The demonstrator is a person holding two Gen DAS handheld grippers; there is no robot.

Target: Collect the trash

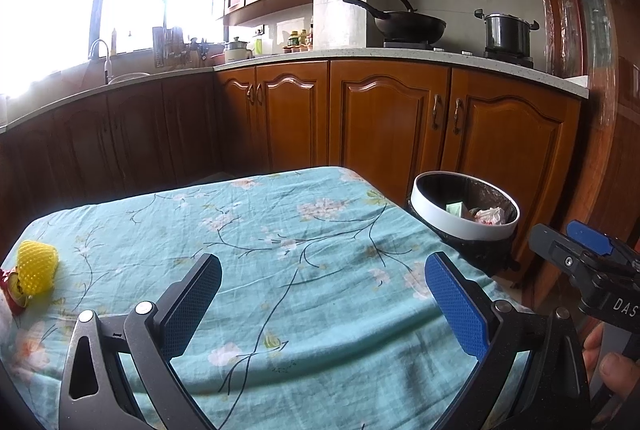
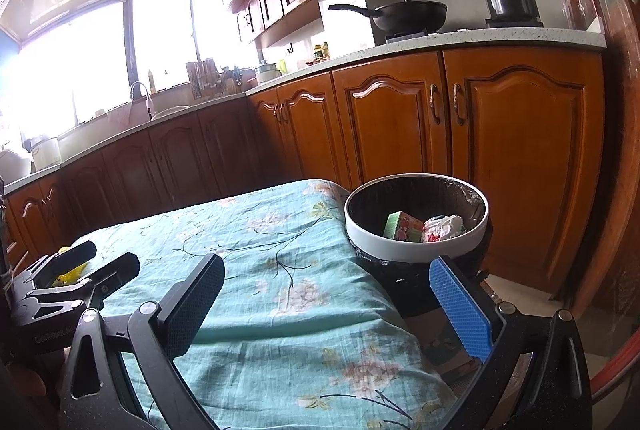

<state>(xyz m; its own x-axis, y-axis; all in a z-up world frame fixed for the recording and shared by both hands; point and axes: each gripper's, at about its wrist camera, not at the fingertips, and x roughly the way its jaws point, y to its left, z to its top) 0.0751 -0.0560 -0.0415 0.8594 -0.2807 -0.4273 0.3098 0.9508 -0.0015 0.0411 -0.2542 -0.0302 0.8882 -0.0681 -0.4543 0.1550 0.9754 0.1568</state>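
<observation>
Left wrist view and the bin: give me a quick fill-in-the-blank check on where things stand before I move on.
1. The yellow foam net lies on the floral tablecloth near its ____ edge in the left wrist view.
2. The trash bin stands beside the table and has a ____ rim.
3. The left gripper is ____, with nothing between its fingers.
4. In the bin, a green carton lies next to crumpled ____.

Missing words: left; white; open; paper

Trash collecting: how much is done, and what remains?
Done: a green carton and crumpled white paper lie in the white-rimmed bin. In hand: nothing; both tools are open. Left: the yellow foam net on the floral tablecloth.
</observation>
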